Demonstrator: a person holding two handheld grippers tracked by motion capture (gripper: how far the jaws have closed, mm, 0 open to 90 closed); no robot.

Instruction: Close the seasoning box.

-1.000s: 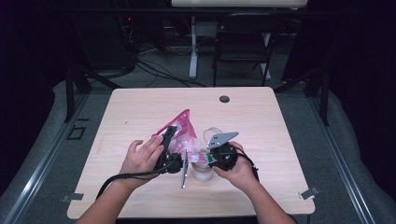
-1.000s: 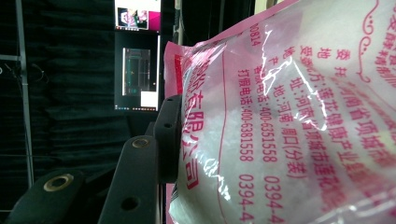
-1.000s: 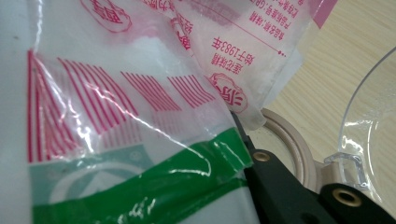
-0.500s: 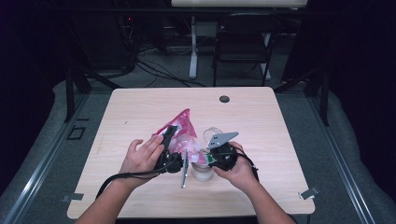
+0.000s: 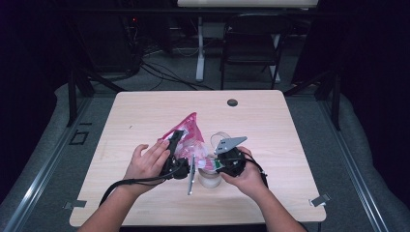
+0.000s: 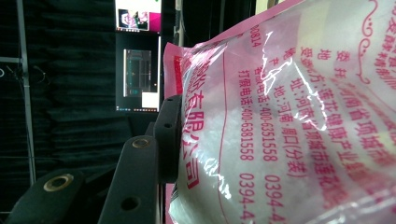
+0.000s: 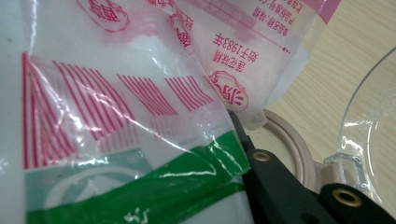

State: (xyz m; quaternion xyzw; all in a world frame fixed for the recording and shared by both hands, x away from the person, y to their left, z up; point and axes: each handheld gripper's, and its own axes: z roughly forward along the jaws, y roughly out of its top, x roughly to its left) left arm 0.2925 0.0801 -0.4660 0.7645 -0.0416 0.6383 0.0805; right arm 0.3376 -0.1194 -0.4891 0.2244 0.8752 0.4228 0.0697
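Your left gripper [image 5: 173,145] and right gripper [image 5: 216,163] both pinch the pink bag [image 5: 189,131] — fingers clamped — over the jar [image 5: 211,180] at six o'clock on the worktop [image 5: 270,125]; pouring looks barely underway.

The pink bag [image 6: 299,121] hides the left tool's far jaw, and its print runs off the frame.
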